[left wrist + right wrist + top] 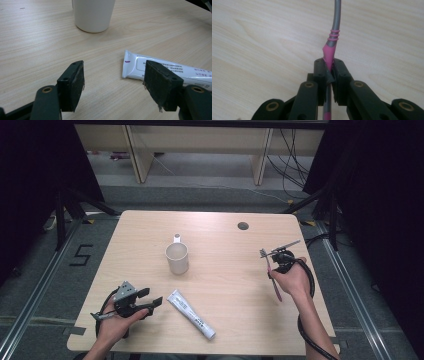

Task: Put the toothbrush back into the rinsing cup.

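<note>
Above the table (262,37), the toothbrush (329,51) sits clamped between the right gripper's (329,67) jaws.

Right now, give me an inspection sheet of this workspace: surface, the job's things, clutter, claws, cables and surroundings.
Surface: light wood table, with a round cable hole near the far edge.
Job's things: pink and grey toothbrush clamped in the right claw, head pointing away from the person; toothpaste tube lying flat near the front edge; white mug upright mid-table.
Clutter: nothing seen.
Claws: right claw shut on the toothbrush handle; left claw open, nothing between its pads, aimed at the tube's flat end.
Cables: black cable trailing from the right claw past the table edge; loose wires on the floor beyond.
Surroundings: grey floor, wooden furniture legs behind, dark curtains at the sides.
</note>
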`<state>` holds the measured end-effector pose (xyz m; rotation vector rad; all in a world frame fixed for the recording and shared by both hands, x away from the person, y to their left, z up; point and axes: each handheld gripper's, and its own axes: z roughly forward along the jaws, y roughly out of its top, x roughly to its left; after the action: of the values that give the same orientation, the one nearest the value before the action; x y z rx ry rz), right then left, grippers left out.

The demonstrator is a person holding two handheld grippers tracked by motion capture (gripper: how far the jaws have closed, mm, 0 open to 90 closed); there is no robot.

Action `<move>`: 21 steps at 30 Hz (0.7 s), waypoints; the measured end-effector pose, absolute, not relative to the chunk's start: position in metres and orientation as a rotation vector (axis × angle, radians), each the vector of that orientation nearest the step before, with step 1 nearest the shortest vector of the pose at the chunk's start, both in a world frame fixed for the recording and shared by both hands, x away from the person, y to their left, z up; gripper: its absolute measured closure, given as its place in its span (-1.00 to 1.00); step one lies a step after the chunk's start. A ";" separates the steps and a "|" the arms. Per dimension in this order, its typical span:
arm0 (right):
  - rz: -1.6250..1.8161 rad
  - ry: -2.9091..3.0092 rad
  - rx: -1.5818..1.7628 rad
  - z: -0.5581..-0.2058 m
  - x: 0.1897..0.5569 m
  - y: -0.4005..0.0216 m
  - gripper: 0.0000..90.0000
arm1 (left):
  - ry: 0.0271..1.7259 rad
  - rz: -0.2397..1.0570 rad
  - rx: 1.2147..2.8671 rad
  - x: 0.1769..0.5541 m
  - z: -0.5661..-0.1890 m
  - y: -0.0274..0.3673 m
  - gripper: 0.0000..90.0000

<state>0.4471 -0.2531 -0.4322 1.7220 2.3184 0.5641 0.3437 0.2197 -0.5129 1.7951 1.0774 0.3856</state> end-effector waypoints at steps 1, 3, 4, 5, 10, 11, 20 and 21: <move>0.600 2.296 1.712 -0.430 0.445 -0.252 0.84 | 1.078 0.386 1.794 0.344 -0.513 0.220 -0.29; 0.618 2.295 1.690 -0.430 0.444 -0.253 0.84 | 1.078 0.386 1.794 0.344 -0.513 0.219 -0.29; 0.666 2.281 1.662 -0.429 0.443 -0.253 0.84 | 1.078 0.387 1.794 0.343 -0.513 0.220 -0.29; 0.666 2.281 1.662 -0.429 0.443 -0.253 0.84 | 1.078 0.387 1.794 0.343 -0.513 0.220 -0.29; 0.744 2.253 1.584 -0.429 0.441 -0.253 0.84 | 1.072 0.392 1.792 0.344 -0.513 0.221 -0.29; 0.744 2.253 1.584 -0.429 0.441 -0.253 0.84 | 1.072 0.392 1.792 0.344 -0.513 0.221 -0.29; 0.970 2.147 1.503 -0.430 0.428 -0.246 0.84 | 1.076 0.404 1.786 0.343 -0.511 0.221 -0.28; 0.970 2.147 1.503 -0.430 0.428 -0.246 0.84 | 1.076 0.404 1.786 0.343 -0.511 0.221 -0.28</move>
<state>0.4280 -0.2461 -0.4302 1.5034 2.1472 0.9699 0.3433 0.2206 -0.5114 1.7860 1.0760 0.4040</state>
